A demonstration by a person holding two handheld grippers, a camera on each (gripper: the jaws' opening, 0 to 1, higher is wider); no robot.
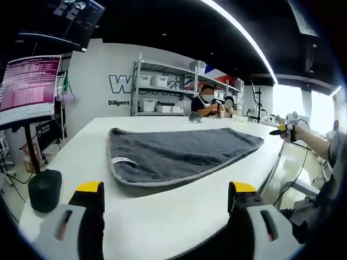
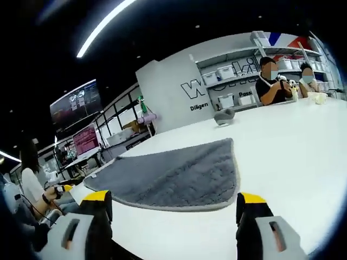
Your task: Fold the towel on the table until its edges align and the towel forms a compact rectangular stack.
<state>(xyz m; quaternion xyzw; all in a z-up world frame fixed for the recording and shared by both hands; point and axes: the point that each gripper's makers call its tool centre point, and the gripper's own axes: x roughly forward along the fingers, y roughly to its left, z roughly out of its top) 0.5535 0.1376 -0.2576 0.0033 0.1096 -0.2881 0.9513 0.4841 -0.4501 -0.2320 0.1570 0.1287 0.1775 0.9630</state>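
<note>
On the white back wall (image 1: 103, 70) we read large outlined letters starting "W", then a shelf rack (image 1: 162, 86) covers most of the word. Below, smaller dark print gives "Diligent" and "Passion". In the right gripper view we make out "W", "Dilige" and "Pass". The pink monitor (image 1: 30, 86) text is too small to read.

a white surface (image 1: 162, 216) carries a grey towel (image 1: 179, 154) spread flat near its middle, and a small grey object (image 1: 196, 117) lies toward the far edge.
</note>
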